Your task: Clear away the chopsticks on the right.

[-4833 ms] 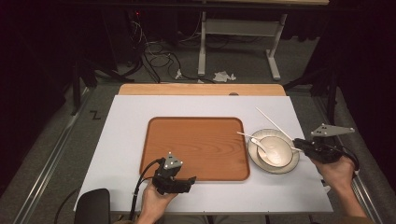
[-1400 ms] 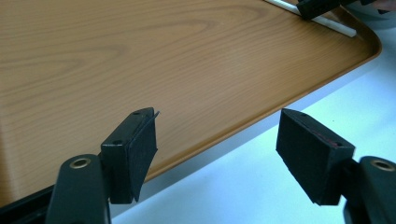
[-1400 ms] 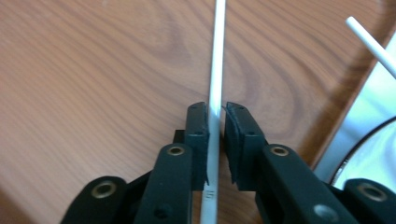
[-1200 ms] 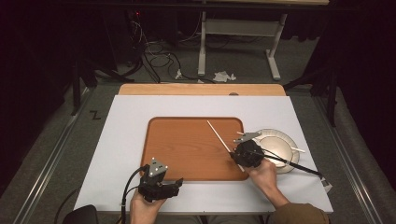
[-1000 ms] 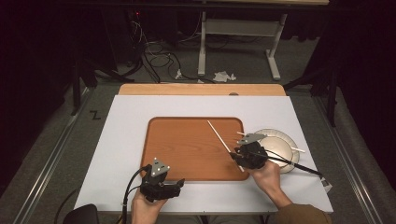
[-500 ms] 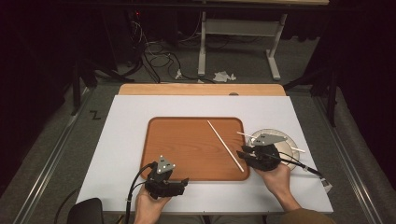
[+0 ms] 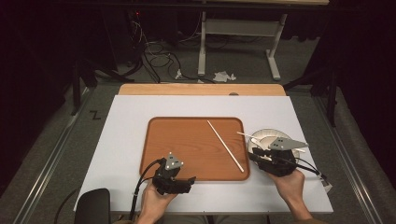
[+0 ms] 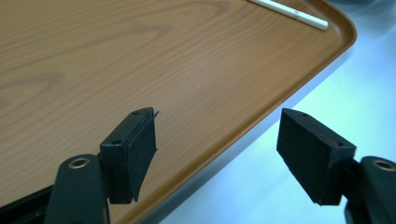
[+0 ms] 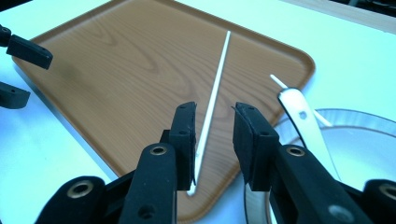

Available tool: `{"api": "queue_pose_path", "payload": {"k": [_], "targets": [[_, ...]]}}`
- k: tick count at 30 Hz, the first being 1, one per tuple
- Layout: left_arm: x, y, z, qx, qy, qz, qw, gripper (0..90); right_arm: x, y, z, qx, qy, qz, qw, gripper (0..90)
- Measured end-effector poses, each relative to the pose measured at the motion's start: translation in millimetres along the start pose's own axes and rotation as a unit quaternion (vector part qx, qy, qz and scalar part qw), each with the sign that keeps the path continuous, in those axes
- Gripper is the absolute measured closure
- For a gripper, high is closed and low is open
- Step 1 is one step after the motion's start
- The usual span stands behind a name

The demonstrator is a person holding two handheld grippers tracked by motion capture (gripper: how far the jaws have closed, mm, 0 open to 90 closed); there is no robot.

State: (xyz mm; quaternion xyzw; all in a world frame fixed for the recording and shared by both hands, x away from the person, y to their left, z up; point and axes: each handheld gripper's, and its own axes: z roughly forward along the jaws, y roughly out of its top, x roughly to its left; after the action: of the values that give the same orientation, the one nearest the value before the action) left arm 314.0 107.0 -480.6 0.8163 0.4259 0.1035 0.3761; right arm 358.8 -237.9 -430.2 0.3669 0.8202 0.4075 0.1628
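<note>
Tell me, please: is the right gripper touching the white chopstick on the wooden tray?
Apart. In the right gripper view, the right gripper has open jaws, and the white chopstick lies flat on the wooden tray beyond them, with nothing pressed between the pads.

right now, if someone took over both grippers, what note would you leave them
Left gripper: open, empty, at the near rim of the wooden tray.
Right gripper: jaws part open and just closing a little, nothing between the pads; it sits by the tray's near right corner, next to the plate.
Done: one white chopstick lies diagonally on the tray, released.
Left: the second chopstick and a white spoon rest on the plate; probably move them to the tray next.
</note>
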Motion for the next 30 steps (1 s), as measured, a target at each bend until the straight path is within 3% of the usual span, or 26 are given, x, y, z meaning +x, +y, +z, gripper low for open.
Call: {"api": "queue_pose_path", "payload": {"k": [12,19,30], "targets": [[-1.0,6.9,5.8,0.0,-0.016,0.007,0.9999,28.8,-13.1,-9.9,-26.5,-0.01,-0.043,0.024,0.9988,70.4],[0.0,7.0,6.3,0.002,-0.014,0.009,0.9999,28.9,-38.5,-15.8,-40.5,-0.01,-0.052,0.042,0.9977,67.8],[-1.0,4.6,2.6,-0.004,-0.004,0.009,0.9999,28.9,-67.7,-24.5,-58.7,-0.019,-0.105,0.07,0.9918,66.2]]}}
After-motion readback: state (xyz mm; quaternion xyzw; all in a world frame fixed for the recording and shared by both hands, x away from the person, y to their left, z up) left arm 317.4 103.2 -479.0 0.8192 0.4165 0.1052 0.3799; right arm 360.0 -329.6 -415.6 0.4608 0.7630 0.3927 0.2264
